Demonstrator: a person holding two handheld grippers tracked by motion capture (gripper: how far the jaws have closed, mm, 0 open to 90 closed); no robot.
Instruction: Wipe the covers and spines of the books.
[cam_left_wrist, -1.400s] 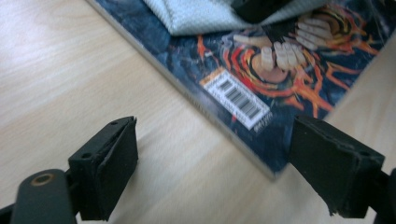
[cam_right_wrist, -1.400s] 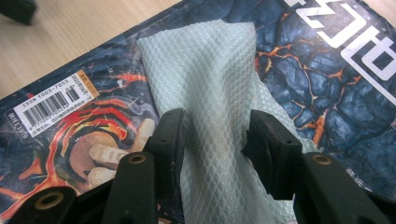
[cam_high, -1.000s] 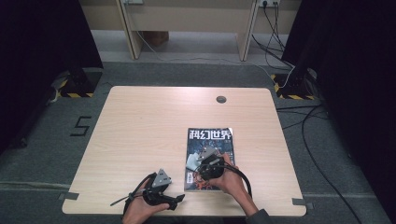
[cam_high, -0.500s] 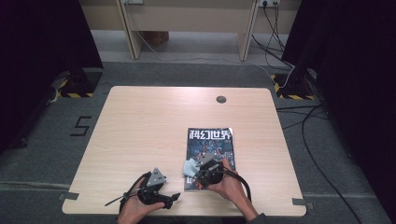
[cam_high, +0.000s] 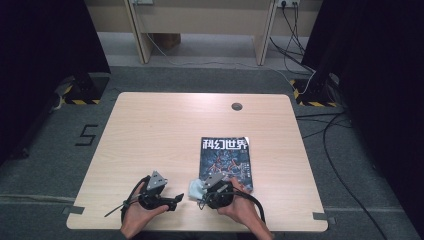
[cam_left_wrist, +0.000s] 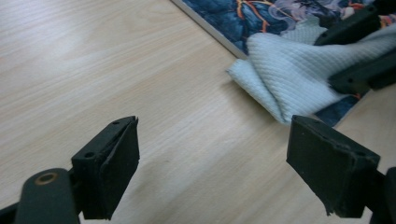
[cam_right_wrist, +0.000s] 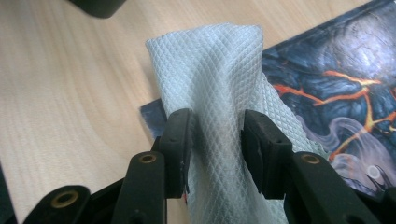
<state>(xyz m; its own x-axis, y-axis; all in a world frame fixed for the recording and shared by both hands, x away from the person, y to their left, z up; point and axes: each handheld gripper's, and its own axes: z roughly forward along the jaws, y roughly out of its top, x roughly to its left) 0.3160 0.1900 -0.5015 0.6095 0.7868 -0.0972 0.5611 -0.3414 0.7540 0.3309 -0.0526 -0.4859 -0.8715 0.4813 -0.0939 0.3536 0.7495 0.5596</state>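
Note:
A dark magazine (cam_high: 226, 160) with a blue and orange cover lies right of the table's centre. My right gripper (cam_high: 200, 191) is shut on a pale, waffle-textured cloth (cam_right_wrist: 219, 93), pinched upright between its jaws over the magazine's near left corner (cam_right_wrist: 152, 114). The cloth (cam_high: 195, 187) bulges out to the left of that corner. My left gripper (cam_high: 176, 199) is open just left of it, low over bare wood, its jaws wide apart. In the left gripper view the cloth (cam_left_wrist: 289, 70) and magazine (cam_left_wrist: 243, 18) lie just ahead, with the right gripper's jaws on the cloth.
The light wooden table (cam_high: 160, 135) has a round cable hole (cam_high: 236, 106) at the back. Its near edge (cam_high: 150, 229) runs just behind both hands. Cables (cam_high: 320, 125) trail over the grey floor at the right.
The right gripper has dragged the cloth leftward, down to the magazine's near left corner. The left gripper has shifted slightly right, toward the cloth.

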